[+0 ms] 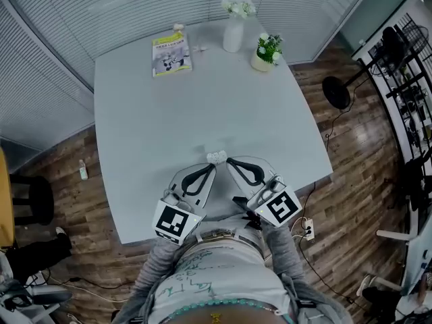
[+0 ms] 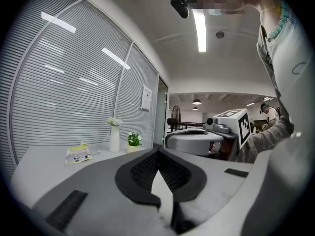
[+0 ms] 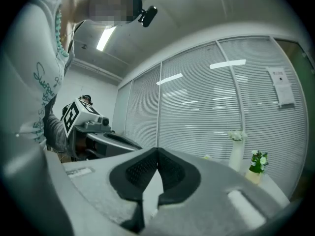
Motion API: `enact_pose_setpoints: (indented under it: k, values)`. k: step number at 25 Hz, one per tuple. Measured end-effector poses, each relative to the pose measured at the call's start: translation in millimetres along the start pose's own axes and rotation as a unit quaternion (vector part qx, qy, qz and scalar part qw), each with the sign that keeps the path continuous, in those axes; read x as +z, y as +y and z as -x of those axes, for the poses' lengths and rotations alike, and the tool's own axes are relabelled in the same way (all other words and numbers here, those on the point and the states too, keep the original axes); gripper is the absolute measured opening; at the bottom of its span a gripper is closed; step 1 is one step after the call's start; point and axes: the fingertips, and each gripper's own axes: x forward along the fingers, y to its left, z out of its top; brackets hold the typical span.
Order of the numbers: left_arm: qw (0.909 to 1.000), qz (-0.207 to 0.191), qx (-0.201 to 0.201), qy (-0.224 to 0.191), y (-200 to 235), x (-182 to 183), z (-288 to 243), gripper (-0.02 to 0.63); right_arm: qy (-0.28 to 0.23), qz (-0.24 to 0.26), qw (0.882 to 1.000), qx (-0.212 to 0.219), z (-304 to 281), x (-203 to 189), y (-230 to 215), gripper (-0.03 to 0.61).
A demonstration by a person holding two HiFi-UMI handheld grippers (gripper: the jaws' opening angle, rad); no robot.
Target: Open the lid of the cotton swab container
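A small white cotton swab container stands on the grey table near its front edge. My left gripper and right gripper lie low over the table with their tips converging just in front of the container, one on each side. Both are shut with nothing between the jaws. In the left gripper view the left gripper is shut and the right gripper's body sits beside it. In the right gripper view the right gripper is shut too. The container is hidden in both gripper views.
At the table's far side lie a magazine, a white vase with flowers and a small potted plant. Blinds enclose the far corner. A fan and a power strip are on the wooden floor at the right.
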Motion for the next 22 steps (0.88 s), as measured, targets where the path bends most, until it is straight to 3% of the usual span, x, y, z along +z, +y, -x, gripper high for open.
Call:
enact_pose_setpoints:
  k: [16,22]
  values:
    - [0.9999,0.012,0.009,-0.004,-11,14,0,-0.002,-0.001,0.004,1.000,0.003,3,8,7,0.002]
    - [0.9999,-0.001,0.015,-0.006,-12,13,4,-0.002,0.005,0.007,1.000,0.005,5,7,11,0.002]
